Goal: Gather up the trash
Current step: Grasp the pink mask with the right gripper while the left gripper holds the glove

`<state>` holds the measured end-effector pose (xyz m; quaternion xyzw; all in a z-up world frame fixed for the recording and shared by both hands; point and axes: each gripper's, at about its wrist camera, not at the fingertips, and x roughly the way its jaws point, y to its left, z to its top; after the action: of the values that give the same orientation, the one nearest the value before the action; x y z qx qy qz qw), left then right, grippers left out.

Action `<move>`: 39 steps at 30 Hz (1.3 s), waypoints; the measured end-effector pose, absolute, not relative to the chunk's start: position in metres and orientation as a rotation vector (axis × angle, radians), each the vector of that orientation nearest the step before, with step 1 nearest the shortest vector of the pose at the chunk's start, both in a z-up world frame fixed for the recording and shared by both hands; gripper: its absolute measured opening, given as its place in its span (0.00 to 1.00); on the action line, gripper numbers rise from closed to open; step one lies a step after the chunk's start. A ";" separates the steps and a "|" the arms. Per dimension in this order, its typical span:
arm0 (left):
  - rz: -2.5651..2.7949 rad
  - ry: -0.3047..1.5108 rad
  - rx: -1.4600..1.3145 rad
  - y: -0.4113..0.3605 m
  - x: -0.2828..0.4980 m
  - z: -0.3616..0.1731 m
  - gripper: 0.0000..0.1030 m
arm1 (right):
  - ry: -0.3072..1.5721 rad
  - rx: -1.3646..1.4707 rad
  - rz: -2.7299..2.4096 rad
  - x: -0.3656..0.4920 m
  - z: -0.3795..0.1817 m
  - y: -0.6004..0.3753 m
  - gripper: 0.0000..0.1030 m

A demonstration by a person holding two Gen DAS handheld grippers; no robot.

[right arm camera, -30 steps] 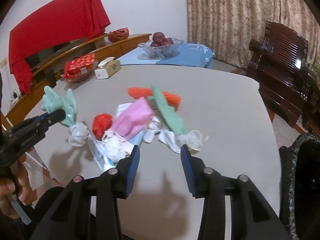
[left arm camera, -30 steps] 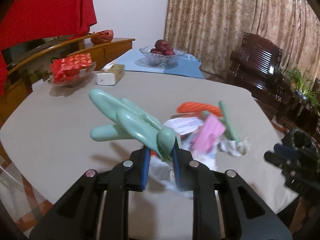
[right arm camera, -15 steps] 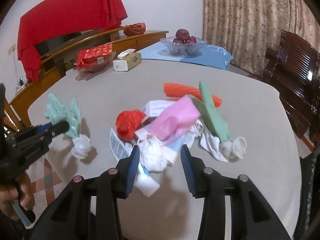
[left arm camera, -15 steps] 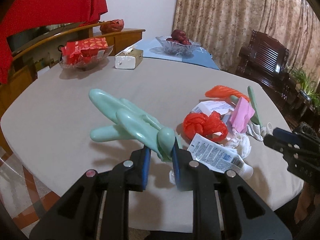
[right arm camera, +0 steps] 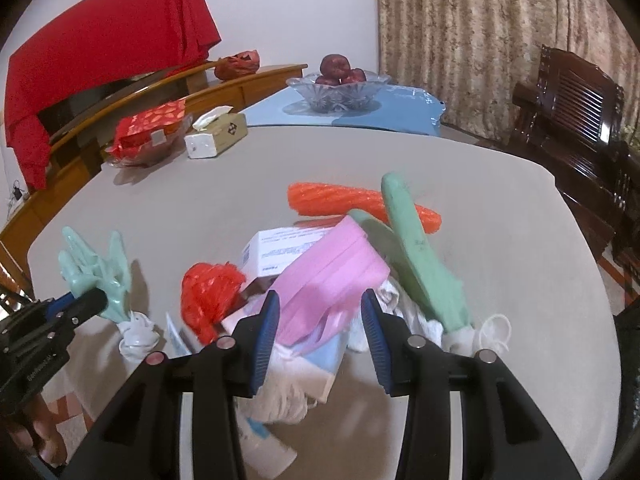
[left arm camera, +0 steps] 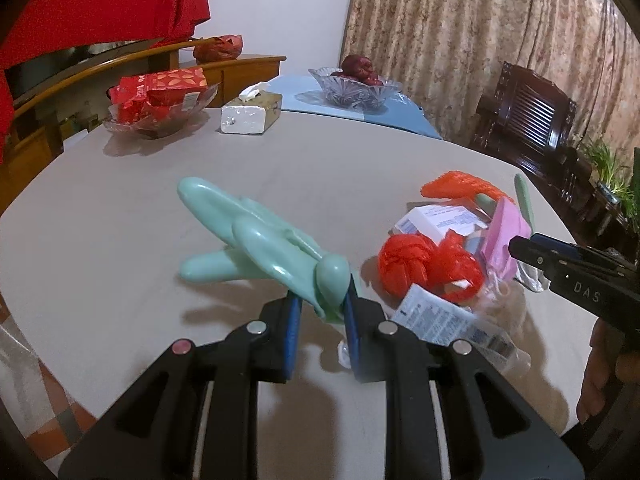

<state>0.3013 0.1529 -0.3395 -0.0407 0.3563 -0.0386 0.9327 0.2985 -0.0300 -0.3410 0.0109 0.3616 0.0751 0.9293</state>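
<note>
The left gripper is pinching the green rubber glove by its cuff, dangling it above the grey table. Right of it, the trash pile is sitting on the table, and the right gripper is hovering wide open over the pink mask.

Mint rubber glove lifted, fingers splayed; pink mask atop mixed trash heap on table.
</note>
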 end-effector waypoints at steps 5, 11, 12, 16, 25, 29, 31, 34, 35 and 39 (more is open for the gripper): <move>-0.092 0.727 -0.073 0.148 0.317 -0.343 0.19 | 0.752 0.019 0.152 0.311 -0.346 -0.029 0.39; -0.103 0.720 -0.067 0.143 0.327 -0.337 0.19 | 0.780 0.024 0.193 0.315 -0.350 -0.030 0.08; -0.105 0.718 -0.068 0.142 0.326 -0.335 0.19 | 0.774 0.023 0.196 0.314 -0.348 -0.030 0.06; -0.097 0.704 -0.061 0.136 0.319 -0.319 0.19 | 0.742 0.027 0.209 0.302 -0.331 -0.035 0.06; -0.101 0.722 -0.045 0.113 0.292 -0.307 0.19 | 0.716 0.013 0.196 0.269 -0.299 -0.061 0.06; -0.119 0.734 -0.029 0.088 0.276 -0.298 0.19 | 0.729 0.014 0.192 0.250 -0.288 -0.084 0.06; -0.133 0.736 -0.027 0.070 0.268 -0.290 0.19 | 0.723 0.007 0.182 0.237 -0.280 -0.100 0.06; -0.158 0.727 -0.020 0.042 0.257 -0.277 0.19 | 0.717 0.005 0.165 0.221 -0.268 -0.127 0.06; -0.165 0.723 -0.014 0.031 0.253 -0.273 0.19 | 0.716 0.012 0.161 0.217 -0.265 -0.136 0.06; -0.218 0.712 -0.003 -0.015 0.238 -0.263 0.19 | 0.711 0.022 0.121 0.197 -0.255 -0.181 0.06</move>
<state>0.2384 -0.0154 -0.2627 -0.0013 0.3478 -0.1063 0.9315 0.1968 -0.1811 -0.2546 0.0109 0.3479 0.0592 0.9356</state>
